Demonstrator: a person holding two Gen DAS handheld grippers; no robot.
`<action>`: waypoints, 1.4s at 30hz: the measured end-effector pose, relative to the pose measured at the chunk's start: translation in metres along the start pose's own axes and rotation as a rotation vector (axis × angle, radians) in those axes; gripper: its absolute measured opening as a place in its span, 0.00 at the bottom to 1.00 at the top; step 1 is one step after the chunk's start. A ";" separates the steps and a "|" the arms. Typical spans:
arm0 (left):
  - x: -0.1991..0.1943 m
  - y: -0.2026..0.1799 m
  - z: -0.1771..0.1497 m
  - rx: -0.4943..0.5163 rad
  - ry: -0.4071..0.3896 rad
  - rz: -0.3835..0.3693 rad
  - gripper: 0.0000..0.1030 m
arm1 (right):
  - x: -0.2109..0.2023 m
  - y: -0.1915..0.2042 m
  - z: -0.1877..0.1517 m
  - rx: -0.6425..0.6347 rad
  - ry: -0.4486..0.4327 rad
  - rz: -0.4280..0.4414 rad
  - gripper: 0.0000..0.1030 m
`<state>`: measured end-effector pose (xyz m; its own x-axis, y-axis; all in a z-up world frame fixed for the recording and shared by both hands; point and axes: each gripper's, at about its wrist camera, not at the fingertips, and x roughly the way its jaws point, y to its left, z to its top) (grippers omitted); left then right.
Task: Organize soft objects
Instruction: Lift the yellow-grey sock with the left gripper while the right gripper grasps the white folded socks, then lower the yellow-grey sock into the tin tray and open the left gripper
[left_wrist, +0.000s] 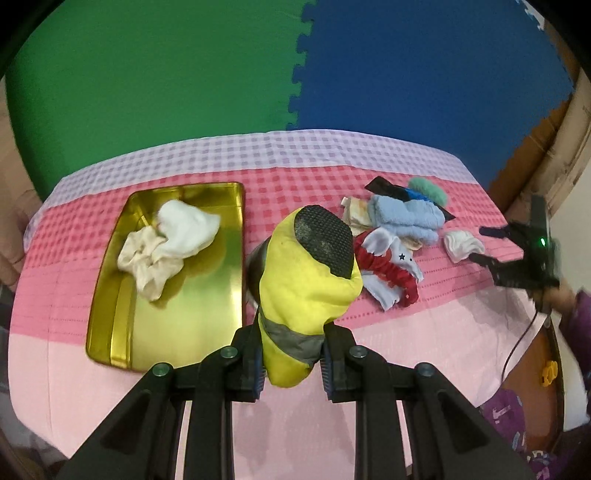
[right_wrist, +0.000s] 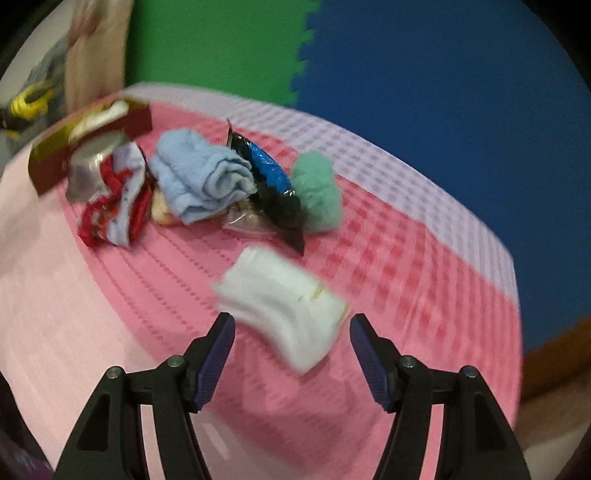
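Up and left of the left gripper (left_wrist: 293, 363) sits a gold tin tray (left_wrist: 110, 343) holding two white cloths (left_wrist: 166, 243); its jaws are clamped on a yellow sock (left_wrist: 306, 280) with a grey band. The right gripper (right_wrist: 291, 352) stands open; a folded white cloth (right_wrist: 284, 314) lies between its fingertips, with no pad visibly pressing it.

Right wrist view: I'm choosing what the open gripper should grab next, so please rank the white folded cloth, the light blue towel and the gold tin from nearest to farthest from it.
From the right gripper:
1. White folded cloth, lying just ahead between the open fingers.
2. Light blue towel, farther back in the pile, toward the left.
3. Gold tin, farthest, at the far left corner of the table.
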<state>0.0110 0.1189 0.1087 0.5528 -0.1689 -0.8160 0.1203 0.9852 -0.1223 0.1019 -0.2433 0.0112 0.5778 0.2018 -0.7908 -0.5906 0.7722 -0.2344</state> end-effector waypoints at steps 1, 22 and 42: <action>-0.002 0.001 -0.002 -0.011 0.000 -0.003 0.20 | 0.004 -0.003 0.008 -0.040 0.024 0.045 0.64; -0.020 0.025 -0.014 -0.096 -0.040 0.054 0.21 | -0.012 0.009 0.002 0.162 0.047 0.327 0.30; 0.035 0.087 0.011 -0.163 0.033 0.137 0.23 | -0.020 0.047 -0.040 0.510 -0.208 0.252 0.30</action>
<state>0.0498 0.1987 0.0759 0.5271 -0.0344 -0.8491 -0.0902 0.9913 -0.0961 0.0397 -0.2355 -0.0065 0.5836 0.4901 -0.6474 -0.4089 0.8662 0.2872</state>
